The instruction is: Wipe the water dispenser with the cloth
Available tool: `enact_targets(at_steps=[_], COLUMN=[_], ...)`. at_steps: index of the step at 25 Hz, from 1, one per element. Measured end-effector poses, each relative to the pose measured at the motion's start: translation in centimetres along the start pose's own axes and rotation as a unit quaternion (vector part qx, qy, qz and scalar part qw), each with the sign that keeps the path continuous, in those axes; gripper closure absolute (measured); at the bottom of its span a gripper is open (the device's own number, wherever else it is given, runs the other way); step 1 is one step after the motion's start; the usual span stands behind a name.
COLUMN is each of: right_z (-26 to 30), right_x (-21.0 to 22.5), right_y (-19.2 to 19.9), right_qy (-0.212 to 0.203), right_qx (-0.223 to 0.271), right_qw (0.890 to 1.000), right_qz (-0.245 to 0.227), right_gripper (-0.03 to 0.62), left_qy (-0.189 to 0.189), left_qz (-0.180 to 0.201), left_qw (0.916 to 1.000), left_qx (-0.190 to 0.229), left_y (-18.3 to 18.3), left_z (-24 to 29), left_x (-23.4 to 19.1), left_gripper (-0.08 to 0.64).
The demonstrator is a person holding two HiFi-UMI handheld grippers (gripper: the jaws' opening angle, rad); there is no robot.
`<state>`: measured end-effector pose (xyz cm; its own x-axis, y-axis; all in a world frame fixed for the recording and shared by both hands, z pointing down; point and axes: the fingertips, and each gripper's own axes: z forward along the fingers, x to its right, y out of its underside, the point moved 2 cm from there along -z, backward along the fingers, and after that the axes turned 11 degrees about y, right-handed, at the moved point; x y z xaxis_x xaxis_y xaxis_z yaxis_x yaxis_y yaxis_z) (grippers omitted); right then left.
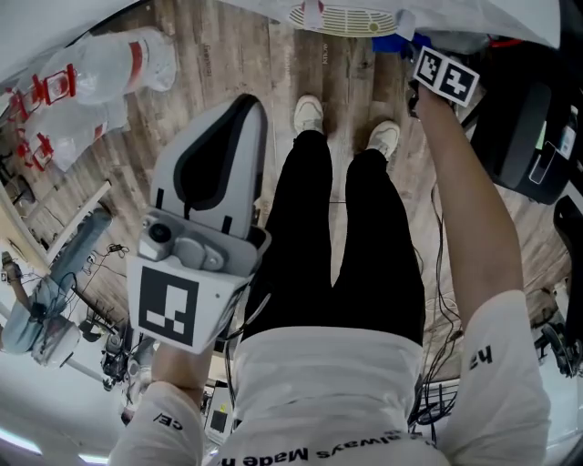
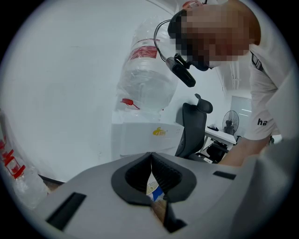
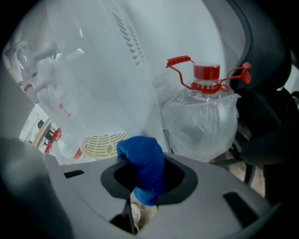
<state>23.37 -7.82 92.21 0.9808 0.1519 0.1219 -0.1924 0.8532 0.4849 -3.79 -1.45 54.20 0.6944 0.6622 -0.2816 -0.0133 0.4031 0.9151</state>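
My right gripper (image 3: 140, 156) is shut on a blue cloth (image 3: 142, 168) that bulges out between its jaws. Right in front of it rises the white water dispenser (image 3: 107, 60), a housing with vent slots. In the head view the right gripper (image 1: 414, 53) reaches far forward at the top right, the cloth (image 1: 390, 42) showing as a blue bit beside a cream round grille (image 1: 342, 16). The left gripper (image 1: 249, 102) is held back near my left side, jaws together and holding nothing. The left gripper view looks past those jaws (image 2: 150, 156) at the dispenser body (image 2: 145, 137) with a bottle (image 2: 147, 79) above it.
A large clear water bottle with a red cap (image 3: 205, 112) stands just right of the cloth. More clear bottles (image 1: 109, 64) lie on the wooden floor at the left. A black office chair (image 2: 194, 123) and dark equipment (image 1: 533, 127) are on the right. My legs and shoes (image 1: 346, 127) are below.
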Motion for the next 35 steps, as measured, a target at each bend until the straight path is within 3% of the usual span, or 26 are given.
enact_targets(at_steps=[5,11,22,35], right_z=[-5.3,-14.7,-37.4,-57.3], right_x=[1.3,1.0,-1.8,-8.1], right_y=[-0.6,-3.1,-8.2,-18.1], right_qy=[-0.002,-0.029,-0.07,-0.126], right_qx=[0.034,0.109,0.198,0.307], right_qw=[0.998,0.989,0.966,0.92], right_qz=[-0.048,-0.1,-0.152,-0.209], right_gripper=[0.497,0.497,0.495,0.495], left_qy=[-0.002,-0.007,-0.007,0.023], left_qz=[0.014,0.015,0.015,0.021], left_qw=[0.9998,0.9993,0.9986,0.9953], left_qx=[0.011,0.034,0.05,0.092], left_y=[-2.5,-6.0,-12.9,-23.3], left_z=[-0.6,-1.1,-3.6,-6.4], left_x=[1.3,3.1,7.6,11.9], left_gripper=[0.54,0.54,0.54,0.54])
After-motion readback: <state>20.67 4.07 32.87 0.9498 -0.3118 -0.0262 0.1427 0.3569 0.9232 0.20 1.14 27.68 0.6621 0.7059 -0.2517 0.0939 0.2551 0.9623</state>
